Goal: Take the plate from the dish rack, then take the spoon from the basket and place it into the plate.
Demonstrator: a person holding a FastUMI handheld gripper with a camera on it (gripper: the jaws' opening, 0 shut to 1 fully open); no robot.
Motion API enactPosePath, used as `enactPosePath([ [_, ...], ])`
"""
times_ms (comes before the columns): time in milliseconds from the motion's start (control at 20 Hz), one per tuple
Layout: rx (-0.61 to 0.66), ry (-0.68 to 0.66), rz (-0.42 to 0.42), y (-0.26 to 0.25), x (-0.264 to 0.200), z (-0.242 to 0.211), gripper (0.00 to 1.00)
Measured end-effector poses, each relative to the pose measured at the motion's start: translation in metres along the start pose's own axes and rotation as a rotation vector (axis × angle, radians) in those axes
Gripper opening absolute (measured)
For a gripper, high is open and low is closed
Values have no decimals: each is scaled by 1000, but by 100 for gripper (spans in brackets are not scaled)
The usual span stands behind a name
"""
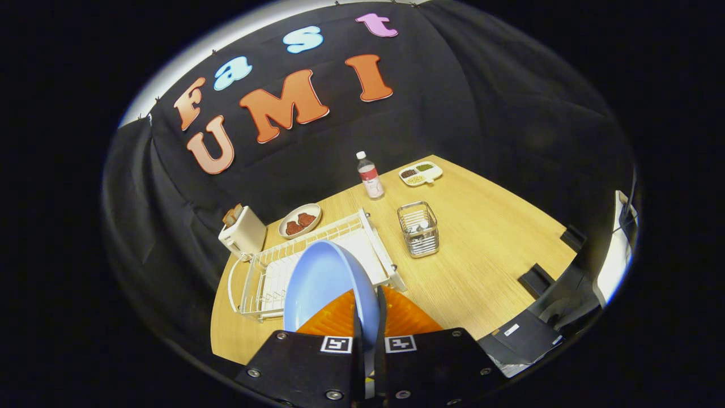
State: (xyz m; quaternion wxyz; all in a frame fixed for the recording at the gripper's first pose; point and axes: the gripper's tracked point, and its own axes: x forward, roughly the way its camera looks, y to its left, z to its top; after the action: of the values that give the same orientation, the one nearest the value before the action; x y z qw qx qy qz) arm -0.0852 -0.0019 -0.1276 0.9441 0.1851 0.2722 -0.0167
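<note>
A light blue plate (pixel 323 283) stands on edge between my fingers, and my gripper (pixel 369 317) is shut on its rim. The plate hangs above the near end of the white wire dish rack (pixel 340 243), lifted free of it. Beyond the fingers and to the right stands a small wire basket (pixel 418 229) with metal cutlery inside; the spoon itself is too small to single out. The plate hides part of the rack's near side.
A white toaster (pixel 242 232) with bread sits left of the rack. Behind the rack lie a dish of brown food (pixel 300 221), a water bottle (pixel 369 175) and a divided snack tray (pixel 420 173). Bare wooden table (pixel 487 243) stretches to the right; black clamps (pixel 535 279) hold its right edge.
</note>
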Motion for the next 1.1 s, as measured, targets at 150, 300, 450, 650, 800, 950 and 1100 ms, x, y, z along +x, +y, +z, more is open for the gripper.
enactPosePath([
  [150,61,28,36,-11,1,-19,7],
  [300,112,70,92,-15,0,-43,7],
  [450,132,111,122,-22,4,-65,7],
  [650,172,168,132,-35,18,-88,7],
  [800,179,212,140,-40,27,-105,7],
  [950,181,251,129,-45,42,-120,7],
  [1100,184,273,118,-47,52,-131,7],
])
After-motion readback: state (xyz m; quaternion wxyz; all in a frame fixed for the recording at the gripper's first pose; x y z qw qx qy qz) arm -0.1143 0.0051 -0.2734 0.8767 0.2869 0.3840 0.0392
